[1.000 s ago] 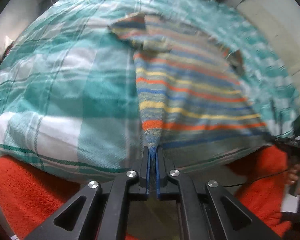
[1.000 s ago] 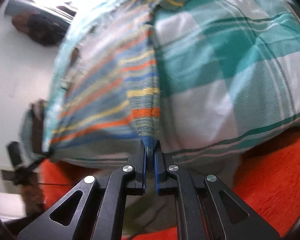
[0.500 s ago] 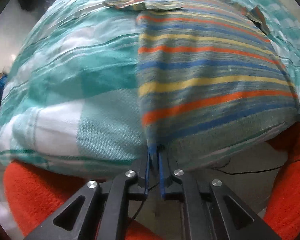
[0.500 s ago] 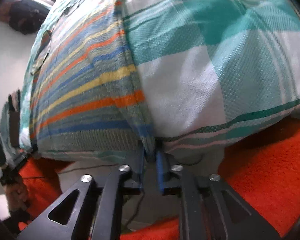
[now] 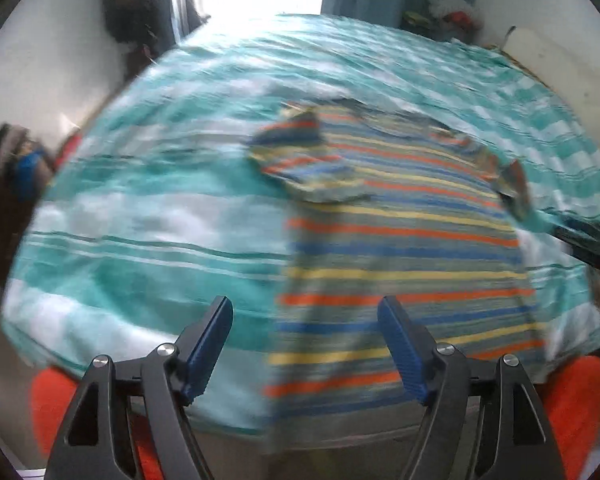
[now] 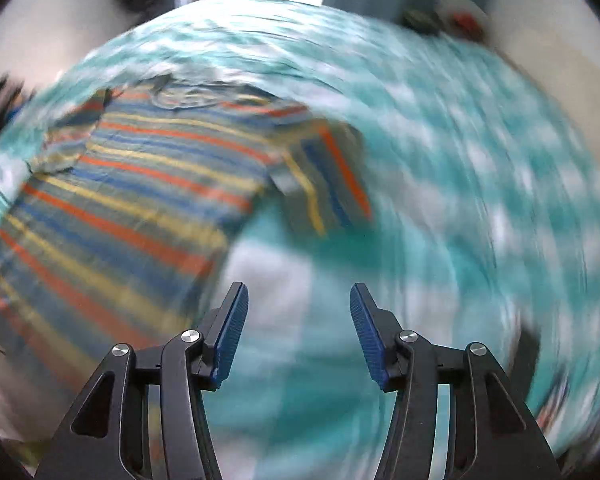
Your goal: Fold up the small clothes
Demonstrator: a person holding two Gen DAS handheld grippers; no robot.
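Because the striped shirt [image 5: 400, 248] is soft and limp — flat at the bed's [image 5: 148, 200] near edge — grip its sleeves; left gripper [image 5: 305, 344] and right gripper [image 6: 298, 330] gape empty.

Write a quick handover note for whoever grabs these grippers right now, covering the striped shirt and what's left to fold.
Left gripper: open, holding nothing, above the shirt's bottom hem.
Right gripper: open, holding nothing, over bare bedcover just past the shirt's side edge.
The small grey T-shirt with orange, yellow and blue stripes lies spread flat on the teal and white checked bedcover, neck toward the far side. One short sleeve sticks out sideways; the other sleeve is rumpled.
Done: shirt laid out.
Left: all the folding; probably sleeves and sides inward first, then hem up to the collar.
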